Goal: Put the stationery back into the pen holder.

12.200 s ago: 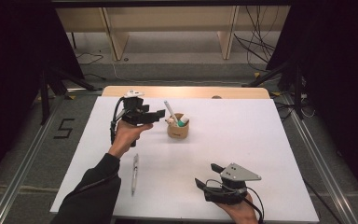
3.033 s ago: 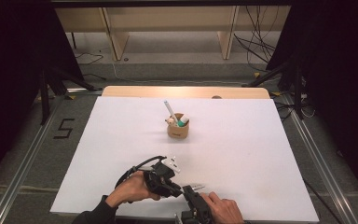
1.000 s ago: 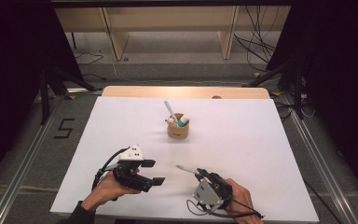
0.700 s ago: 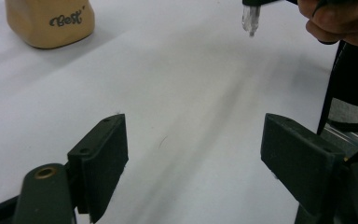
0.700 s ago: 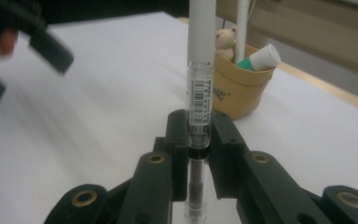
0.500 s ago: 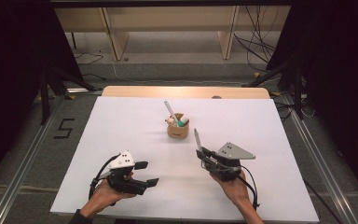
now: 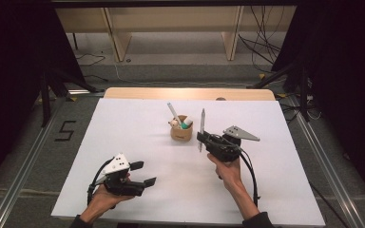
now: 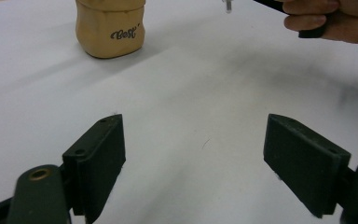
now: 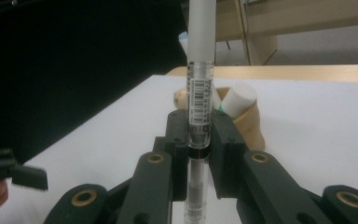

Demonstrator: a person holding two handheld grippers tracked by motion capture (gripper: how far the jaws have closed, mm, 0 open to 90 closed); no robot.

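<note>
Left gripper (image 7: 141, 174): one, low at the near left of the white table (image 7: 123, 123); jaws wide apart, having just been opening, nothing between them.

Tan holder cup (image 7: 181, 131): one, mid-table, upright. Contents: one pen, at least two other pieces, kind unclear.

Pen (image 7: 201, 129): one, upright, clamped between the jaws of the right gripper (image 7: 201, 138), just right of the cup.

Handling note: judged best to keep the pen vertical, centre it over the cup mouth, lower past the standing contents, then release.

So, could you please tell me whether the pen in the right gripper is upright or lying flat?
Upright: the pen stands vertically, clamped between the right gripper's jaws, beside the cup.
</note>
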